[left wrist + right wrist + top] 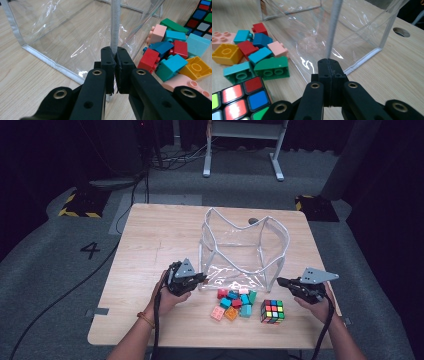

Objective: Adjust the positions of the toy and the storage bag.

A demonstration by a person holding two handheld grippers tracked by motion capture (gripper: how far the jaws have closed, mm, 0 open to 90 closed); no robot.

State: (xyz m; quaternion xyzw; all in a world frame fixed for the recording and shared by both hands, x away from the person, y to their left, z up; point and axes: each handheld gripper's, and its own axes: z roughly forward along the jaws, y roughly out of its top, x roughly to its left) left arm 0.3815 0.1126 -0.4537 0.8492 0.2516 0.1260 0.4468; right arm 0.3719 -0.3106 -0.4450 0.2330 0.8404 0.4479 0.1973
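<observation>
Two grippers pinched on clear bag [243,251] edging | left gripper [200,279] at 9 o'clock, right gripper [281,281] at 3 | seams upright, blocks [235,302] at 6

The high view is soft and low in detail: the table [150,250] is evenly lit from above while the room behind it sinks into near black. Shadows under the hands are faint. In the left gripper view, white glare streaks the clear plastic bag [65,32] just beyond the left gripper [114,62]; the black jaws nearest the lens are slightly blurred. In the right gripper view similar bright glints sit on the plastic beside the right gripper [329,66], and the cube [239,100] at the lower corner looks stretched.
</observation>
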